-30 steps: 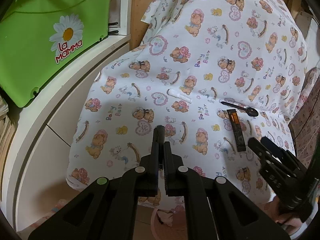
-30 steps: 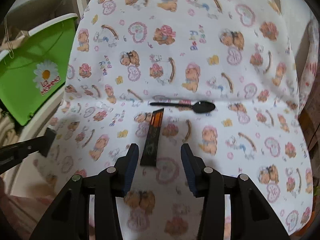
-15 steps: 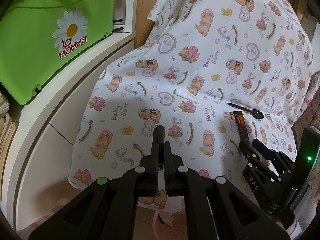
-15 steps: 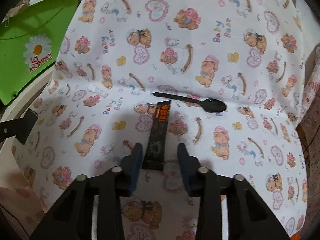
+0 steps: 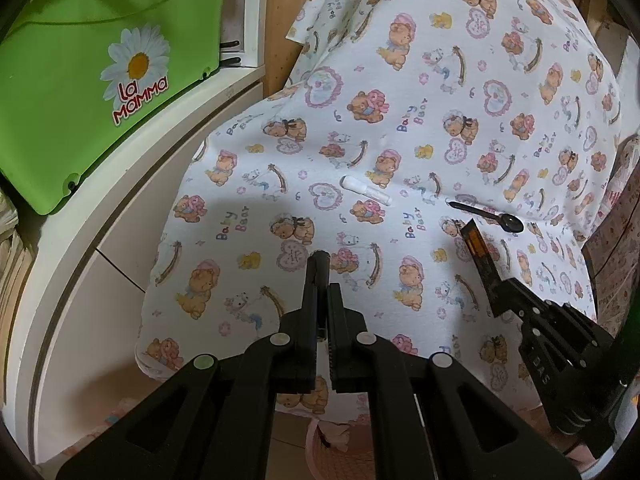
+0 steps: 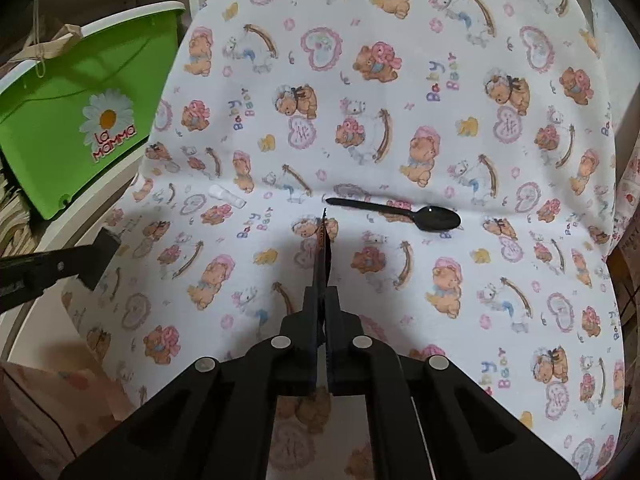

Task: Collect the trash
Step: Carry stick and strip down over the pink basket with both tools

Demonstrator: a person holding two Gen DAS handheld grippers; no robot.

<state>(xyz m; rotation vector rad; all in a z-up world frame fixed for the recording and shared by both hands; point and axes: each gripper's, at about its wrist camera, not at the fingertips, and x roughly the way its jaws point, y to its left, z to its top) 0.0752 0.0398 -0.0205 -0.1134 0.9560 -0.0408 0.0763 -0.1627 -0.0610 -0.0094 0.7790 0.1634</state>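
Observation:
A dark stick wrapper (image 6: 322,254) with an orange stripe is pinched on edge in my right gripper (image 6: 323,300), just above the bear-print cloth (image 6: 400,80). The left wrist view shows the same wrapper (image 5: 478,254) held by the right gripper (image 5: 510,294). A black plastic spoon (image 6: 400,213) lies just beyond it on the cloth. A small white tube (image 6: 226,196) lies further left; it also shows in the left wrist view (image 5: 366,190). My left gripper (image 5: 322,276) is shut and empty, hovering over the cloth's near left part.
A green "La Mamma" box (image 5: 92,80) sits on a white cabinet (image 5: 100,264) left of the cloth. A pink basket (image 5: 340,450) stands on the floor below the cloth's front edge. Patterned fabric (image 5: 616,232) is at the right.
My right gripper has closed on the dark wrapper and turned it on edge. The left gripper has drifted a little closer to the cloth, still shut.

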